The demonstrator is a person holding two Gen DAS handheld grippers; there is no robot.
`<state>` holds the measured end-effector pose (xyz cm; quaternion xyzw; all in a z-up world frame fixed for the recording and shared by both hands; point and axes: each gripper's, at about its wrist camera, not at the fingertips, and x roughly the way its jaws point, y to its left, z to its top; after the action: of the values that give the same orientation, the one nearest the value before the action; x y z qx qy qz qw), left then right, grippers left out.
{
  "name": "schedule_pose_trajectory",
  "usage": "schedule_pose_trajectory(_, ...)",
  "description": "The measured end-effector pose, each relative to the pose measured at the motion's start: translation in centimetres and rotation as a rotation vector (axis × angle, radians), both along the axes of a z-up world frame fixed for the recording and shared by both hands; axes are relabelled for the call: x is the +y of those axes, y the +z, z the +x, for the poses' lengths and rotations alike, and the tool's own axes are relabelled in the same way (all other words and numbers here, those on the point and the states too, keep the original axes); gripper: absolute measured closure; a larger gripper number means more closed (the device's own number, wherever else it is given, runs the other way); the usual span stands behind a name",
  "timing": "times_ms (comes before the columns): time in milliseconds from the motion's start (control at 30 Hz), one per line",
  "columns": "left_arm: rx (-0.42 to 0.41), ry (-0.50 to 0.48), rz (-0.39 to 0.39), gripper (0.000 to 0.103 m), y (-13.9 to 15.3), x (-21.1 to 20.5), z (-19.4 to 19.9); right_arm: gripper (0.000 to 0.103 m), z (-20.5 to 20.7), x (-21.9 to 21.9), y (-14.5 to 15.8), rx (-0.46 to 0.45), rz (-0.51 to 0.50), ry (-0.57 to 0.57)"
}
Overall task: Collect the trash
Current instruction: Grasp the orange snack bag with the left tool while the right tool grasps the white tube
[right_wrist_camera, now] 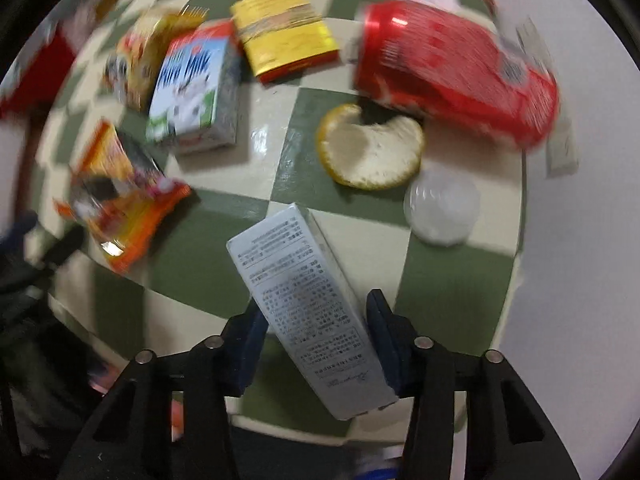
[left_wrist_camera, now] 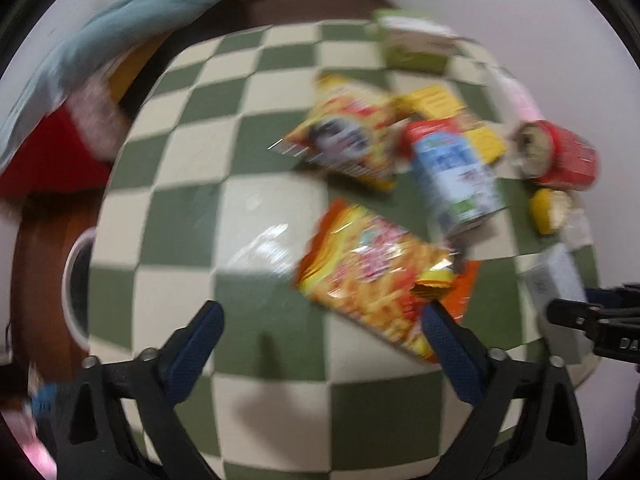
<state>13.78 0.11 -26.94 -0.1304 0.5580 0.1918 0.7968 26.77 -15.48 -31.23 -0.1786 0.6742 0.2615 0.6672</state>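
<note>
In the left wrist view, the left gripper (left_wrist_camera: 320, 328) is seen above a round table (left_wrist_camera: 256, 60) with a green and cream checked top, and its blue-padded fingers (left_wrist_camera: 200, 340) are held wide apart with nothing between them. An orange snack bag (left_wrist_camera: 372, 276) lies just ahead of the right finger, near the middle of the table. Behind it a yellow snack bag (left_wrist_camera: 348, 136) and a milk carton (left_wrist_camera: 456, 176) are placed, and a red can (left_wrist_camera: 568, 156) lies on its side at the right edge. In the right wrist view, the right gripper (right_wrist_camera: 316, 344) is pointed down at the near edge of the table (right_wrist_camera: 452, 288), and a grey printed box (right_wrist_camera: 304, 300) stands between its pads; the left pad seems to touch it, but whether it is really clamped cannot be told. A piece of citrus peel (right_wrist_camera: 372, 148) lies beyond the box, a clear round lid (right_wrist_camera: 440, 208) is just beside the peel, and a yellow box (right_wrist_camera: 284, 28) is found toward the far edge.
</note>
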Motion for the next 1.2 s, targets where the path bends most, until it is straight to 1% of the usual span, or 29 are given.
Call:
schedule_pose_trajectory(67, -0.015, -0.071, 0.019, 0.011, 0.3, -0.8, 0.9, 0.053, 0.5, -1.3, 0.1, 0.025, 0.038, -0.071)
schedule_pose_trajectory(133, -0.037, -0.156, 0.043, 0.014, 0.6, -2.2, 2.0, 0.052, 0.6, -2.3, 0.4, -0.007, 0.061, -0.082)
schedule_pose_trajectory(167, -0.04, -0.175, 0.053, 0.017, 0.5, -2.6, 2.5, 0.051, 0.6, -2.7, 0.4, -0.014, 0.058, -0.081)
schedule_pose_trajectory(200, -0.04, -0.199, 0.057, 0.026, 0.3, -2.8, 3.0, 0.051, 0.6, -3.0, 0.3, -0.014, 0.059, -0.084)
schedule_pose_trajectory(233, -0.03, -0.218, 0.053, 0.041, 0.1, -3.1, 3.3, 0.051, 0.6, -3.4, 0.2, -0.009, 0.063, -0.088)
schedule_pose_trajectory(267, -0.016, -0.226, 0.051, 0.051, -0.3, -3.3, 3.5, 0.051, 0.4, -3.7, 0.5, -0.012, 0.059, -0.089)
schedule_pose_trajectory(300, -0.003, -0.232, 0.043, 0.071, -0.7, -3.4, 3.6, 0.051, 0.5, -3.9, 0.5, -0.019, 0.061, -0.088)
schedule_pose_trajectory(333, 0.008, -0.233, 0.031, 0.085, -1.1, -3.5, 3.6, 0.051, 0.4, -4.4, 0.5, -0.027, 0.069, -0.09)
schedule_pose_trajectory(367, 0.008, -0.23, 0.018, 0.089, -1.2, -3.6, 3.5, 0.051, -0.3, -4.2, 0.2, -0.033, 0.071, -0.092)
schedule_pose_trajectory(433, -0.009, -0.218, 0.013, 0.09, -1.2, -3.5, 3.1, 0.051, -0.6, -4.6, -0.2, -0.043, 0.071, -0.102)
schedule_pose_trajectory(467, -0.015, -0.218, 0.014, 0.09, -1.0, -3.7, 2.9, 0.056, -0.9, -4.9, -0.1, -0.061, 0.074, -0.103)
schedule_pose_trajectory(500, -0.026, -0.216, 0.014, 0.094, -0.8, -3.7, 2.6, 0.058, -1.2, -5.2, -0.1, -0.067, 0.08, -0.103)
schedule_pose_trajectory(567, -0.033, -0.205, 0.031, 0.098, -0.4, -3.8, 2.0, 0.059, -1.6, -5.6, 0.0, -0.081, 0.086, -0.11)
schedule_pose_trajectory(600, -0.042, -0.198, 0.039, 0.102, 0.1, -3.7, 1.6, 0.059, -2.3, -5.7, 0.4, -0.093, 0.092, -0.109)
schedule_pose_trajectory(733, -0.098, -0.175, 0.059, 0.102, 2.2, -3.2, 0.6, 0.06, -4.2, -6.0, 1.8, -0.131, 0.12, -0.115)
schedule_pose_trajectory(800, -0.129, -0.163, 0.075, 0.102, 3.6, -2.9, -0.1, 0.06, -5.0, -6.1, 2.6, -0.136, 0.139, -0.122)
schedule_pose_trajectory(900, -0.186, -0.144, 0.104, 0.102, 6.4, -2.2, -1.3, 0.06, -4.9, -3.7, 3.4, -0.15, 0.166, -0.13)
schedule_pose_trajectory(967, -0.213, -0.131, 0.118, 0.102, 7.9, -1.4, -1.8, 0.061, -5.5, -3.7, 4.4, -0.159, 0.186, -0.136)
schedule_pose_trajectory(1000, -0.233, -0.118, 0.129, 0.102, 9.0, -0.9, -2.2, 0.061, -5.7, -3.7, 5.1, -0.166, 0.2, -0.138)
schedule_pose_trajectory(1067, -0.262, -0.098, 0.142, 0.102, 10.5, 0.1, -2.8, 0.061, -5.7, -2.5, 6.1, -0.175, 0.215, -0.138)
schedule_pose_trajectory(1200, -0.323, -0.041, 0.174, 0.102, 13.9, 3.2, -4.8, 0.061, -7.0, 0.0, 8.5, -0.202, 0.25, -0.124)
